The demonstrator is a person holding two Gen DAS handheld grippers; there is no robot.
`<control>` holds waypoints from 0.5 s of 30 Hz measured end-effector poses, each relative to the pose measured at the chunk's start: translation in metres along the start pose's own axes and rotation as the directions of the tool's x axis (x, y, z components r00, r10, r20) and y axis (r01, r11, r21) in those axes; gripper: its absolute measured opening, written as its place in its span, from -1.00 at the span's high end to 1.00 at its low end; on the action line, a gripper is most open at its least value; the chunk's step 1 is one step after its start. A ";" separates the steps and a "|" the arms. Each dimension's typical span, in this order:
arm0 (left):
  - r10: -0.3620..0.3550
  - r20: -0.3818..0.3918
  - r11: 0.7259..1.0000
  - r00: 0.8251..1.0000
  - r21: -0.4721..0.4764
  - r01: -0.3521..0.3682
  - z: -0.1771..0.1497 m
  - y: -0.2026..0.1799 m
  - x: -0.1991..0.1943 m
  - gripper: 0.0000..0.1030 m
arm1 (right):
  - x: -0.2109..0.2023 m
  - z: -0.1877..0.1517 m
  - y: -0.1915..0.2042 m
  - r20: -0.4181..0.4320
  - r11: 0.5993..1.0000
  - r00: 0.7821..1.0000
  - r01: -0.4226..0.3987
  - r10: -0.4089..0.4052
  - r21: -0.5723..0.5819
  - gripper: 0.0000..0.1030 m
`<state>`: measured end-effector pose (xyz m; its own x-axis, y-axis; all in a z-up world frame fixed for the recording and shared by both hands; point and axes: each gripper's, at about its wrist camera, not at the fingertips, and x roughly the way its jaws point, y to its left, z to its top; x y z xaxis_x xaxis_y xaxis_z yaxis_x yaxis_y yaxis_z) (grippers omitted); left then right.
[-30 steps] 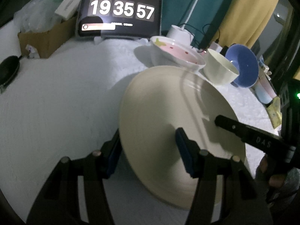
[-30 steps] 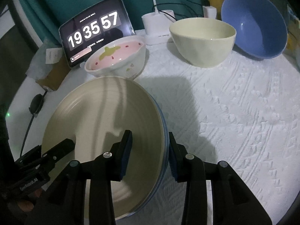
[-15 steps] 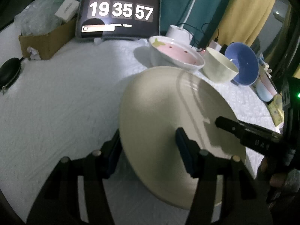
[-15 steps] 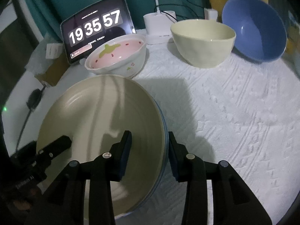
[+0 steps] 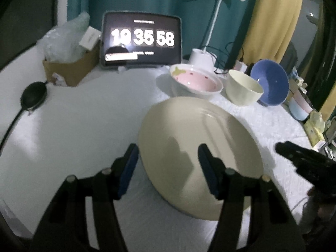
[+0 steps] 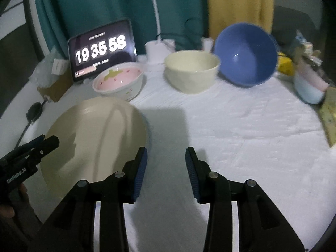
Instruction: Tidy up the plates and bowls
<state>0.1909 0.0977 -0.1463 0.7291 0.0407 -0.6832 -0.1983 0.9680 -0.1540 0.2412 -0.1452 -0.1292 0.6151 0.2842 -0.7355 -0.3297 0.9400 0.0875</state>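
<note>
The cream plate [image 5: 199, 153] is down on the white cloth [image 6: 241, 130], front of the strawberry bowl [image 6: 118, 79]. Both my tools hang apart, empty: left gripper [image 5: 168, 168] straddling its near rim, right gripper [image 6: 166, 168] beside it. Bowls next, I reckon: cream bowl [image 6: 192, 71], blue bowl [image 6: 245, 52]. What's under the plate is hidden.

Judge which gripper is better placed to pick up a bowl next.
Right. The right gripper is open over bare cloth, facing the cream bowl and blue bowl. The left gripper is open too, but straddles the plate's near rim, farther from the bowls.
</note>
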 end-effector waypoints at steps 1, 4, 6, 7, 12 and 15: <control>0.003 0.008 1.000 1.000 -0.003 -0.003 0.000 -0.001 -0.004 -0.18 | -0.006 -0.001 -0.002 0.010 1.000 1.000 0.007 -0.007 0.002 0.23; 0.014 0.060 1.000 0.998 0.006 -0.014 0.000 -0.007 -0.021 -0.18 | -0.029 -0.007 -0.010 0.047 0.999 0.998 0.040 -0.041 0.005 0.23; 0.007 0.089 1.000 0.996 0.021 -0.009 0.002 -0.014 -0.031 -0.18 | -0.043 -0.010 -0.016 0.069 0.998 0.996 0.056 -0.057 0.009 0.23; -0.004 0.103 1.000 0.995 0.030 0.001 0.002 -0.019 -0.036 -0.19 | -0.049 -0.012 -0.019 0.077 0.998 0.995 0.064 -0.065 0.012 0.23; -0.088 0.136 0.994 0.987 0.075 0.079 0.004 -0.046 -0.058 -0.25 | -0.076 -0.021 -0.032 0.109 0.995 0.989 0.097 -0.098 0.019 0.23; -0.146 0.127 0.987 0.981 0.087 0.136 0.004 -0.063 -0.062 -0.31 | -0.088 -0.025 -0.040 0.123 0.994 0.986 0.110 -0.112 0.022 0.23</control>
<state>0.1607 0.0355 -0.0910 0.8274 -0.0705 -0.5572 -0.0394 0.9824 -0.1827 0.1828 -0.2128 -0.0849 0.7313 0.1981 -0.6526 -0.2441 0.9695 0.0207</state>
